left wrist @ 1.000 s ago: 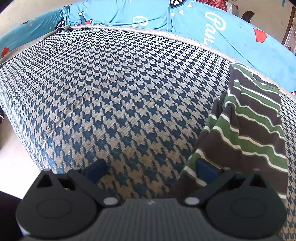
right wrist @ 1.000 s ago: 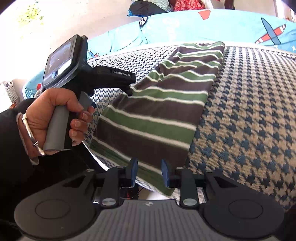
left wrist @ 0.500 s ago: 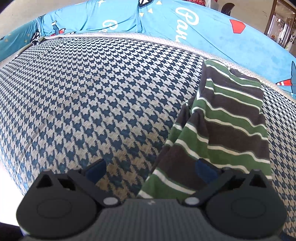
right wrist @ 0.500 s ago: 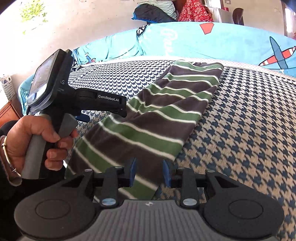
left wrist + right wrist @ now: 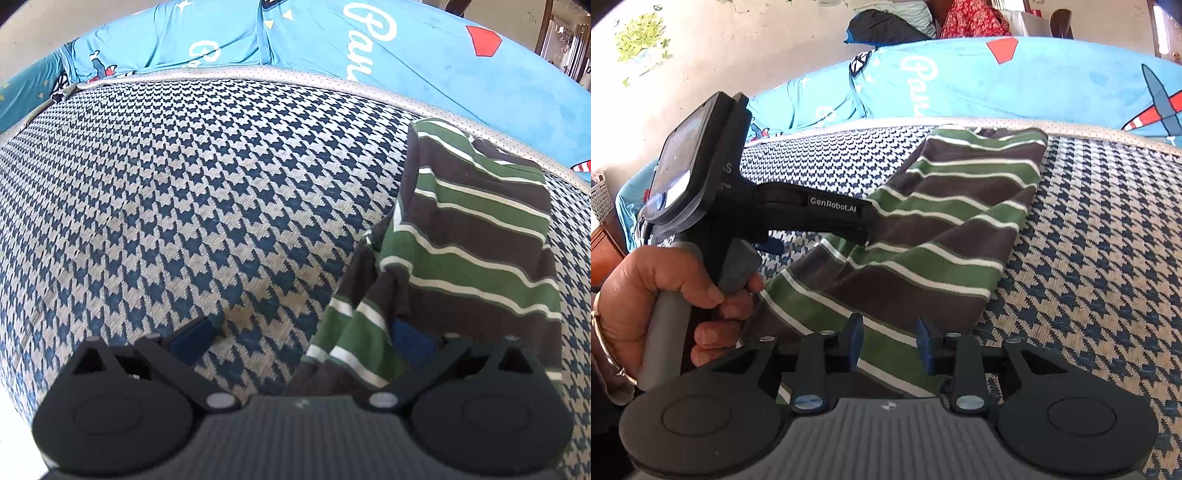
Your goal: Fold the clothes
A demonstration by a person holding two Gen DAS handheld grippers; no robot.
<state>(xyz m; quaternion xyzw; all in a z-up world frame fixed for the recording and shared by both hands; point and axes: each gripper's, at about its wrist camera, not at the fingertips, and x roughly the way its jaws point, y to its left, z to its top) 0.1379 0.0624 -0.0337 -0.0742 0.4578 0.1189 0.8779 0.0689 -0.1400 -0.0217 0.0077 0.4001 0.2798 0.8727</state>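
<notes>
I run both claws over a striped garment (image 5: 945, 236) of brown, green and white bands, which lies as a long narrow strip on the houndstooth bed cover (image 5: 184, 206), its far end near the pale piped edge of the cover and its near end bunched and lifted ahead of the claws. My left claw (image 5: 299, 338) stands wide apart; its right finger (image 5: 408, 341) rests against the cloth fold while its left finger (image 5: 190, 338) sits over bare cover, so it pinches nothing. My right claw (image 5: 888, 341) is parted with the near hem lying in or under the gap; I cannot tell whether the fingers touch the cloth. Judging by this layout, the strip fits either a lengthwise fold just laid or a cross fold being prepared. To handle it well, I take both near corners at equal depth, keep the hem taut between the claws, and carry them level so the stripes stay parallel. Readable writing: "GenRobot.AI" on the side of the left claw body (image 5: 833, 206), held by the person's hand (image 5: 661, 295); white script beginning "Pa" on the blue printed sheet (image 5: 1034, 81) beyond the claws.
</notes>
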